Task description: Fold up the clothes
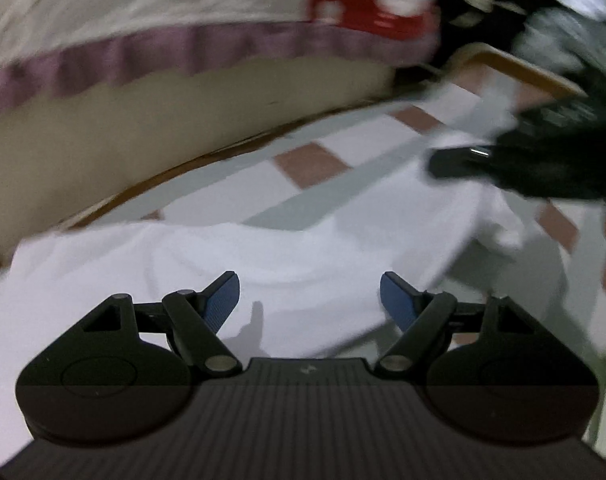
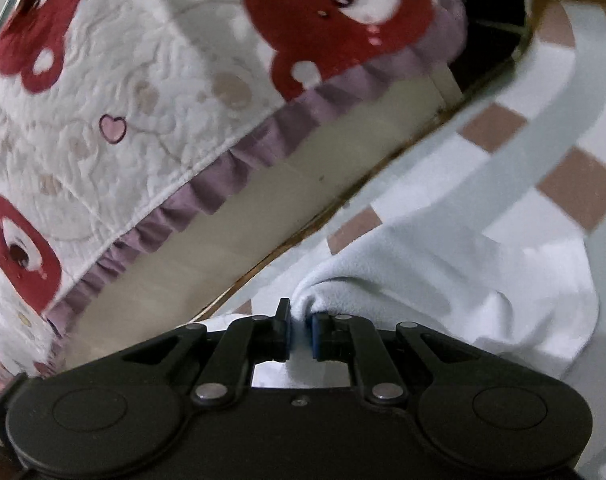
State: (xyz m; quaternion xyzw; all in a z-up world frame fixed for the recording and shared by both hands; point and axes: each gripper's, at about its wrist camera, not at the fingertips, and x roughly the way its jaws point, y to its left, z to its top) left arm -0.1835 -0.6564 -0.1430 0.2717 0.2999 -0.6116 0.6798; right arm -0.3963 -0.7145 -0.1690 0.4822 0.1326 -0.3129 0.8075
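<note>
the bed (image 2: 231, 216) fills the 9 to 12 o'clock part of both views, its cream side panel running on a slant. over its top lies a quilted white bedspread (image 2: 135, 92) printed with red bears and a small pink heart, edged with a purple frill (image 2: 207, 188) that hangs down over the cream panel. below the bed, the floor mat (image 1: 343, 168) shows white, grey and reddish-brown squares, with a wooden border (image 1: 519, 68) visible toward 1 o'clock in the left wrist view.

on the mat lies the white garment (image 1: 207, 264), soft and fleecy, spread from the centre of the left wrist view down toward 7 o'clock and reaching out toward 3 o'clock. in the right wrist view the same garment (image 2: 443, 280) bunches up from the centre toward 4 o'clock.

the right gripper (image 2: 301, 334) is closed narrow, its blue pads pinching a gathered fold of the white garment at the centre of its own view; in the left wrist view it appears as a blurred black shape (image 1: 543, 160) at 3 o'clock, against the garment's far edge.

the left gripper (image 1: 309, 300) stands wide, with nothing between its fingers, the blue pads (image 1: 223, 300) spread apart above the garment at 6 o'clock. whether they touch the cloth cannot be told.
</note>
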